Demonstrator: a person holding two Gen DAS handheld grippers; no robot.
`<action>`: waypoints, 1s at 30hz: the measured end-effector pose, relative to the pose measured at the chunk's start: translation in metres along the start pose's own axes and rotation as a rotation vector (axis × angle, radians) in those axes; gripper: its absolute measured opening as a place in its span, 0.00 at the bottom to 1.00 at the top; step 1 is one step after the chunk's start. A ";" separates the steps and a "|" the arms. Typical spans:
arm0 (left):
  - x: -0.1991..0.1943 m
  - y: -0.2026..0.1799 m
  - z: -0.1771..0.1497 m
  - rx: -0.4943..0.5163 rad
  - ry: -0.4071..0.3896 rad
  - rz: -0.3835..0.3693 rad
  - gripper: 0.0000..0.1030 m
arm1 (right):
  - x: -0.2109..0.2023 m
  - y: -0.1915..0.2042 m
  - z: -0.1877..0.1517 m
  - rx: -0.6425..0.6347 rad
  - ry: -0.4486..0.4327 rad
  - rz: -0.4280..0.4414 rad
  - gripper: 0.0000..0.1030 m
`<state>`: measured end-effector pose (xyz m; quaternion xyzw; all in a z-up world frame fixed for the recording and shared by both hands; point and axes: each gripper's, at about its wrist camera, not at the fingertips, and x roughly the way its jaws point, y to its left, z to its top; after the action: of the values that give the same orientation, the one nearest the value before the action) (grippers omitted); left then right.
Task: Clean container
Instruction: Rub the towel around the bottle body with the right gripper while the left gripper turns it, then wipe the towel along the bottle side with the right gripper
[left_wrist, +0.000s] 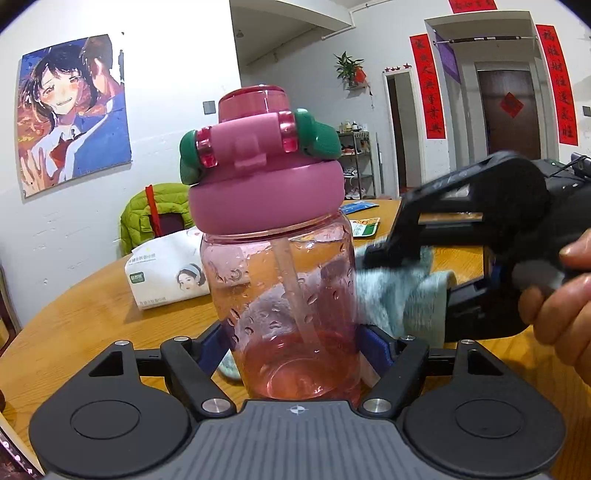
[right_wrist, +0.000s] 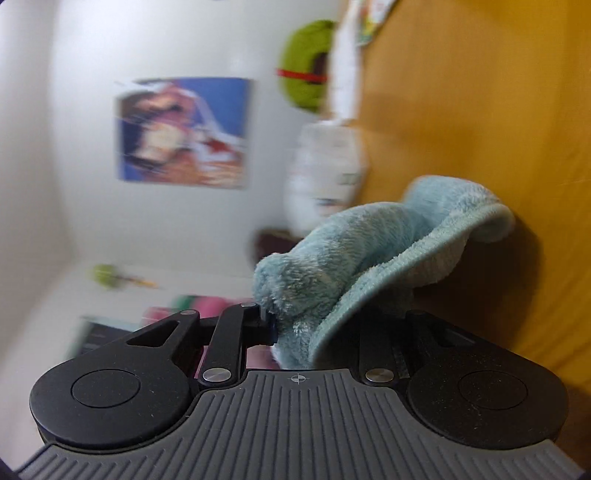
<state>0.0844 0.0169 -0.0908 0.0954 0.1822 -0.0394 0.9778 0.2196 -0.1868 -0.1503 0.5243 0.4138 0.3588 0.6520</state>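
Note:
A clear pink water bottle (left_wrist: 291, 295) with a pink lid, green strap tabs and a straw inside stands upright on the round wooden table (left_wrist: 85, 325). My left gripper (left_wrist: 295, 350) is shut on its lower body, one blue pad on each side. In the left wrist view my right gripper (left_wrist: 384, 254) comes in from the right, rolled on its side, shut on a fluffy light-blue cloth (left_wrist: 399, 291) that rests against the bottle's right side. In the blurred right wrist view the cloth (right_wrist: 354, 258) bulges out from between the fingers of the right gripper (right_wrist: 332, 325).
A white tissue pack (left_wrist: 166, 273) lies behind the bottle on the left. Flat packets (left_wrist: 364, 221) lie further back on the table. A green jacket hangs on a chair (left_wrist: 155, 218) at the far side. A person's hand (left_wrist: 561, 295) holds the right gripper.

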 end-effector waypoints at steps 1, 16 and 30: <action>0.000 0.000 0.000 0.000 0.000 0.000 0.72 | 0.000 0.002 -0.001 -0.024 -0.002 -0.029 0.28; 0.002 0.001 0.000 0.003 0.001 0.003 0.72 | -0.010 0.011 0.000 -0.005 0.007 0.127 0.29; 0.005 -0.004 -0.004 0.006 0.001 0.008 0.72 | -0.020 0.065 -0.015 -0.422 -0.101 -0.350 0.63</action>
<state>0.0873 0.0139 -0.0968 0.0993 0.1823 -0.0359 0.9776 0.1953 -0.1864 -0.0850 0.3146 0.3809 0.2923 0.8188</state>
